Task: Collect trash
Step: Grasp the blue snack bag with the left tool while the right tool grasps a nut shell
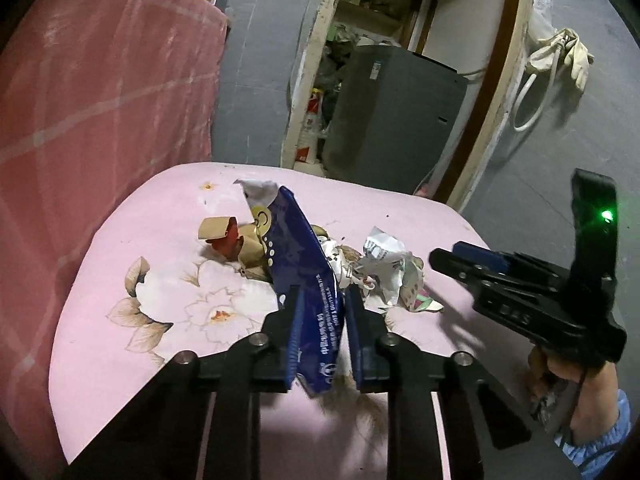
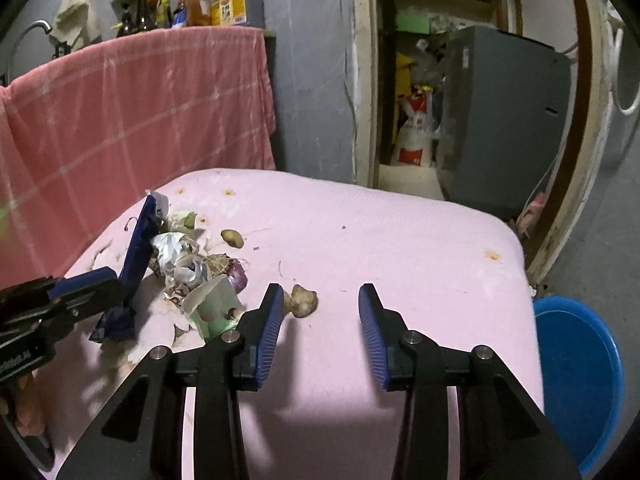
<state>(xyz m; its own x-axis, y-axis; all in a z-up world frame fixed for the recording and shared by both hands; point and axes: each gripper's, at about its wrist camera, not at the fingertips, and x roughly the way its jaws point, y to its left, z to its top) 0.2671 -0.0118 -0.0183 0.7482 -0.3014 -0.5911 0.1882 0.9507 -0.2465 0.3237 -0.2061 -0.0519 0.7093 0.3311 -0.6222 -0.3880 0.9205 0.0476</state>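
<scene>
A heap of trash lies on the table's pink flowered cloth: a blue wrapper, brown scraps and crumpled paper. My left gripper is shut on the blue wrapper's lower end, which stands upright between the pads. From the right wrist view the left gripper and the blue wrapper sit at the left of the heap. My right gripper stands open low over the cloth. A small brown lump lies between its fingers, close to the left pad; no pad presses on it. The right gripper also shows at the right.
A second brown lump, a purple onion piece and a green-white wrapper lie in the heap. A pink checked cloth hangs at the left. A blue basin is below the table's right edge. A grey cabinet stands behind.
</scene>
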